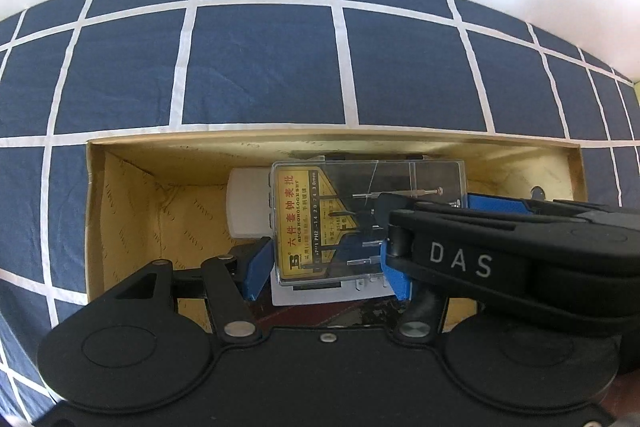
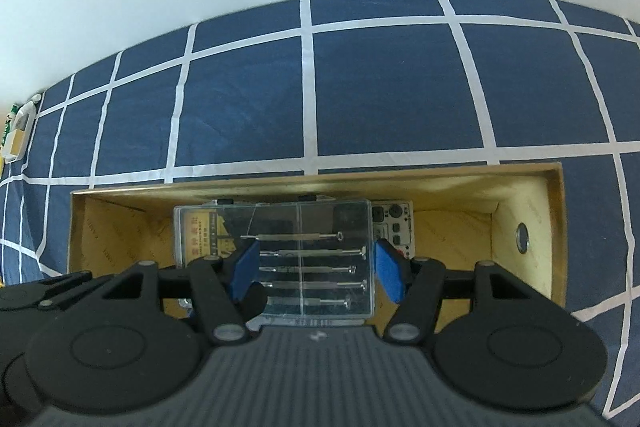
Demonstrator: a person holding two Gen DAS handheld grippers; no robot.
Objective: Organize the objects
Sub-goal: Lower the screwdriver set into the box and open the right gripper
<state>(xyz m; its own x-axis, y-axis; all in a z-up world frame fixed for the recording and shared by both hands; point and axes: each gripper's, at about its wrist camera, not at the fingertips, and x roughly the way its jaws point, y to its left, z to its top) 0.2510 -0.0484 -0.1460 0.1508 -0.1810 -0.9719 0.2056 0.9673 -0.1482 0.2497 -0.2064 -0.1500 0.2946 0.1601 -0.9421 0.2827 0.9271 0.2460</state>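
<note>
Both grippers clamp one clear screwdriver set case (image 1: 332, 227), holding it over the open cardboard box (image 1: 280, 139) on the blue checked cloth (image 1: 260, 67). Left gripper (image 1: 320, 263) jaws pinch the yellow-label end; right gripper (image 2: 316, 275) jaws pinch the clear end with the screwdrivers (image 2: 312, 269). White bottle (image 1: 246, 203) lies in the box at 9 o'clock of the case. Grey device with buttons (image 2: 394, 227) lies under the case at 3 o'clock.

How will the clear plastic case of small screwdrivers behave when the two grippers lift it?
The clear plastic screwdriver case looks stiff, so it should keep its shape. Its smooth, glossy walls may slip between the blue pads. The thin lid already shows a crack line, so it is probably brittle under a hard squeeze.
</note>
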